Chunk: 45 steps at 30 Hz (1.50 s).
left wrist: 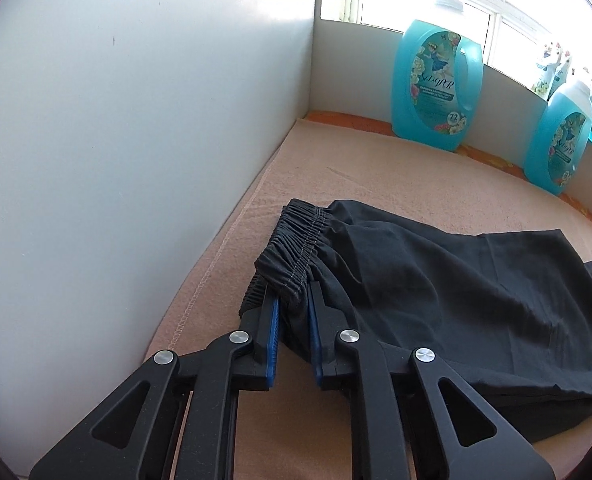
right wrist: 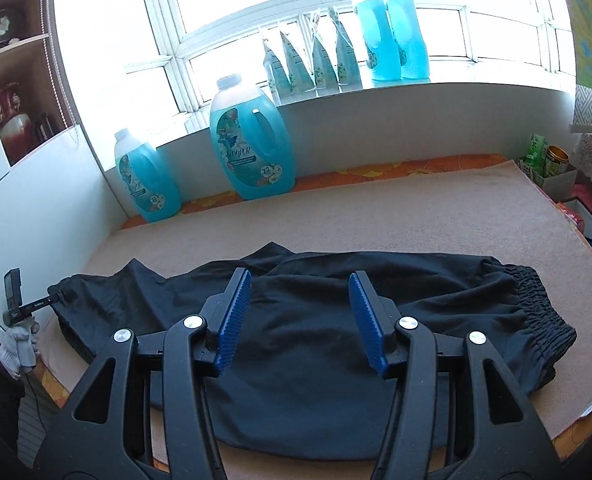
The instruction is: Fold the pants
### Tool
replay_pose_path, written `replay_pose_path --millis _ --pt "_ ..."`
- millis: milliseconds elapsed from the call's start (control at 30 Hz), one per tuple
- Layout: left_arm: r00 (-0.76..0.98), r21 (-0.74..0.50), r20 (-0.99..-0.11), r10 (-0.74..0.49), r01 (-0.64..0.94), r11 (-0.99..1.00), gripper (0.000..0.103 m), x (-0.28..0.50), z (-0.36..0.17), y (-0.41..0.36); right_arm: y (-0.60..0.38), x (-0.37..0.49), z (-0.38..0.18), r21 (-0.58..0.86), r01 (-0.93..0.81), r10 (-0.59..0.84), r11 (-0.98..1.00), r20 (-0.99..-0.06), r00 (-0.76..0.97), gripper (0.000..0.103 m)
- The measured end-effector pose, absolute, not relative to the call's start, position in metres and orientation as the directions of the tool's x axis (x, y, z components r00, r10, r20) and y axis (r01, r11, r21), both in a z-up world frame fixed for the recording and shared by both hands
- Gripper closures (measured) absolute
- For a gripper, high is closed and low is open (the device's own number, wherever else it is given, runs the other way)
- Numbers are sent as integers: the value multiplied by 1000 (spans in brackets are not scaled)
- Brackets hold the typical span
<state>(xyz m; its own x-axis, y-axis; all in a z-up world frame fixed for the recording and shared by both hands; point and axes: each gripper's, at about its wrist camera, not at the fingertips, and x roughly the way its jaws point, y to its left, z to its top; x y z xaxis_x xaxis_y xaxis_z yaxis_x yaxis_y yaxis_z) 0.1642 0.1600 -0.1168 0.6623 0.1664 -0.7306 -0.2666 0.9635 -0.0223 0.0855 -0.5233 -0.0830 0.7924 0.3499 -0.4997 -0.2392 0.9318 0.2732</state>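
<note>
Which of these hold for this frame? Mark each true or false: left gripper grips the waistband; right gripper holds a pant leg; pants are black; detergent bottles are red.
1. The left gripper is clamped on the elastic waistband. True.
2. The right gripper holds a pant leg. False: its jaws stand open above the pants, with nothing between them.
3. The pants are black. True.
4. The detergent bottles are red. False: they are blue.

Detergent jugs: two blue ones, large [right wrist: 252, 140] and smaller [right wrist: 146, 178], upright against the low wall under the window [right wrist: 232, 12]
Windowsill: pouches [right wrist: 312, 64], two blue bottles [right wrist: 392, 32]
Cover: beige towel [right wrist: 416, 216] on the table
Left wall: shelf unit [right wrist: 16, 80]
</note>
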Motion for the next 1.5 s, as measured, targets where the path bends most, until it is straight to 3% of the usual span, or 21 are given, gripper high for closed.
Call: replay_pose_path --millis 100,133,167,333,433,533,833,933,1000,1033,1267,1500 --pt "651 13 -734 194 -272 962 66 159 -114 158 -508 125 -73 260 -313 406 914 -536 741 36" --pt "652 19 -731 201 -275 961 65 158 -112 158 -499 140 -72 250 -346 427 904 -554 715 33" --pt "652 22 -729 209 -282 959 65 155 -110 158 -489 156 -72 234 -378 441 896 -581 684 27" --pt "690 17 -684 237 -310 951 65 137 -87 156 -438 232 -99 137 -474 415 870 -723 552 27" --pt "711 -5 -677 192 -265 964 65 136 -77 144 -421 275 -130 166 -480 409 861 -787 462 27" --pt "716 -48 -689 110 -197 979 65 146 -76 133 -412 302 -157 222 -489 434 844 -817 379 27" --pt "652 -51 -756 57 -146 988 65 182 -110 127 -391 312 -193 250 -537 448 806 -850 277 27" --pt "637 -61 -769 52 -154 986 65 185 -122 131 -387 305 -192 213 -550 432 807 -849 305 47" --pt "629 -58 -775 57 -161 985 65 187 -128 133 -389 303 -190 241 -528 447 815 -840 307 86" --pt "627 -59 -777 59 -166 984 65 188 -131 134 -391 301 -187 244 -516 449 821 -834 320 90" --pt "622 -51 -779 75 -182 982 65 190 -142 135 -416 282 -138 115 -397 348 911 -731 586 97" --pt "667 -69 -739 94 -213 975 65 174 -125 147 -406 288 -146 30 -374 259 927 -773 579 97"
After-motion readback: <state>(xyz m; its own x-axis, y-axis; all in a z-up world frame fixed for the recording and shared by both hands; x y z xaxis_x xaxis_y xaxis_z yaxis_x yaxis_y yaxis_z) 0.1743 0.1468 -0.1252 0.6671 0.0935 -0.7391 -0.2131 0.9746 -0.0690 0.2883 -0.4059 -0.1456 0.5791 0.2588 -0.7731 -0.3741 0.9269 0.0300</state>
